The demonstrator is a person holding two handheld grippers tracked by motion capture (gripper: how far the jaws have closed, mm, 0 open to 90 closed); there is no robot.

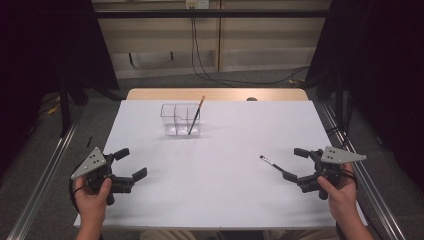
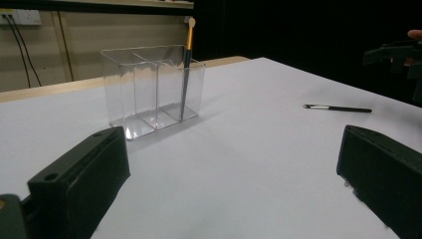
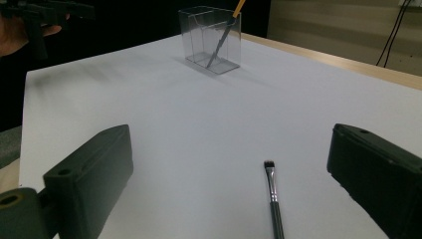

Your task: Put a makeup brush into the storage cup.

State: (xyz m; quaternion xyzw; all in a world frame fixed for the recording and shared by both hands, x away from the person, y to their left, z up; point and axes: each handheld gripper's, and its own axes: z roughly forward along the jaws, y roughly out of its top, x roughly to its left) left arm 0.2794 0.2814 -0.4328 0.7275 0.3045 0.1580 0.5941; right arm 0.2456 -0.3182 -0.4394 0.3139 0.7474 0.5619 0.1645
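The worktop [image 1: 220,170] is plain white, with a pale wood strip along its far edge. On it the organiser [image 1: 180,120] is clear and colourless, holding a brush [image 1: 195,116] with an orange upper handle, a pale tip and a dark lower part. The loose brush [image 3: 272,196] is black with a silver ferrule and dark bristles; both grippers' fingers [image 2: 82,181] are matt black, under grey plates.

1. Upper centre of the high view: holder [image 1: 180,120] on the table [image 1: 225,195], with a brush [image 1: 196,115] leaning in its right compartment.
2. Lower right: small brush [image 1: 271,164] lying flat, just before the right gripper [image 1: 298,164].
3. Lower left: left gripper [image 1: 131,163].
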